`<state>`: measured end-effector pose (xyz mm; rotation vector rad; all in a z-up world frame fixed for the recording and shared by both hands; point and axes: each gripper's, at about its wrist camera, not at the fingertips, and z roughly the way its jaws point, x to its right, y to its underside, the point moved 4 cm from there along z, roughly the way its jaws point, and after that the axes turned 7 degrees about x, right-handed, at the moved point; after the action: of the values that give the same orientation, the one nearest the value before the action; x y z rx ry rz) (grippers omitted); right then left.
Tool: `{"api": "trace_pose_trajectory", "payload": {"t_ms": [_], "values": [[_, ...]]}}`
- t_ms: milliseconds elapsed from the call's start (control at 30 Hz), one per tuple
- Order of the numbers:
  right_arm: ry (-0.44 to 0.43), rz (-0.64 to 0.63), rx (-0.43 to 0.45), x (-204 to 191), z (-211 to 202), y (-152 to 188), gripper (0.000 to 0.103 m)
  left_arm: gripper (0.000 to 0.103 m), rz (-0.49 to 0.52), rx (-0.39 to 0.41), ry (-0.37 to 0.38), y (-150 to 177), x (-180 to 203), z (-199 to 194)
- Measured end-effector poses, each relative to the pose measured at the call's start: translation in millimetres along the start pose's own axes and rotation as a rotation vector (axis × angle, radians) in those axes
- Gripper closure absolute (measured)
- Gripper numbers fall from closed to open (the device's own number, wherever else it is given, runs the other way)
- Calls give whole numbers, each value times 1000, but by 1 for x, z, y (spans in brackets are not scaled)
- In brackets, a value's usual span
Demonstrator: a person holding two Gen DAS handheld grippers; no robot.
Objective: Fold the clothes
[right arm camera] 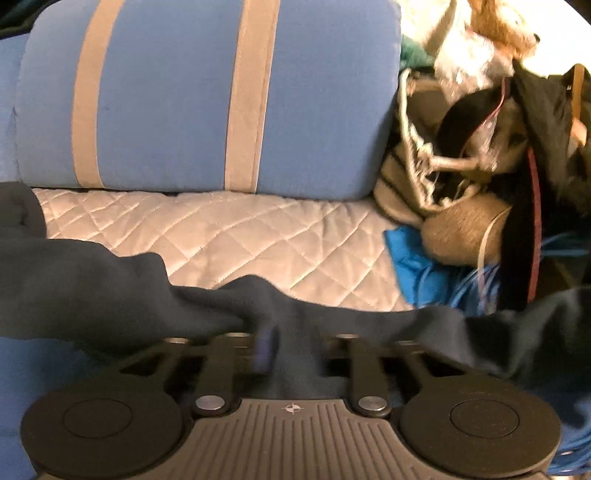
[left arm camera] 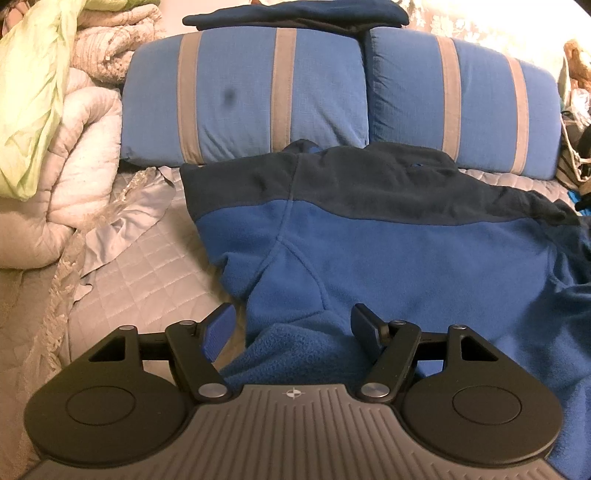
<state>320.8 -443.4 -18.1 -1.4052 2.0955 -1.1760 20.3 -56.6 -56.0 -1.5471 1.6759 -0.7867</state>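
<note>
A blue fleece jacket (left arm camera: 406,251) with a navy upper part lies spread on the quilted bed cover (left arm camera: 147,266). My left gripper (left arm camera: 291,325) hovers open over its lower left. A bunched fold of blue fleece sits between the fingers, and the pads stand clear of it. In the blurred right wrist view, the jacket's navy part (right arm camera: 110,288) drapes across the fingertips of my right gripper (right arm camera: 293,349). Its jaws stand apart with navy cloth lying in the gap, and I see no pad pressing on it.
Two blue pillows with grey stripes (left arm camera: 240,96) (right arm camera: 184,92) line the far side. A folded navy garment (left arm camera: 295,14) rests on top of them. Heaped pale blankets (left arm camera: 74,129) crowd the left, and a pile of bags and clothes (right arm camera: 480,166) crowds the right.
</note>
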Motion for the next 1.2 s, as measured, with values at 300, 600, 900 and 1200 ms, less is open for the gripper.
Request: {"api": "trace_pose_trajectory", "payload": {"t_ms": [300,600,900,1200], "values": [[-241,-136,123,-17,-116,-33,0,35,-88,-53,248,-1,-22,-3],[-561,-159,129,-62,-214,-17,0,34,-157,55,181,-37,-94,-8],[-637,-68,25,-165,-220,21,0,35,-272,95,114,-53,-141,69],[-680,-83,-67,-214,-209,63,0,45,-277,90,116,-54,-150,138]]}}
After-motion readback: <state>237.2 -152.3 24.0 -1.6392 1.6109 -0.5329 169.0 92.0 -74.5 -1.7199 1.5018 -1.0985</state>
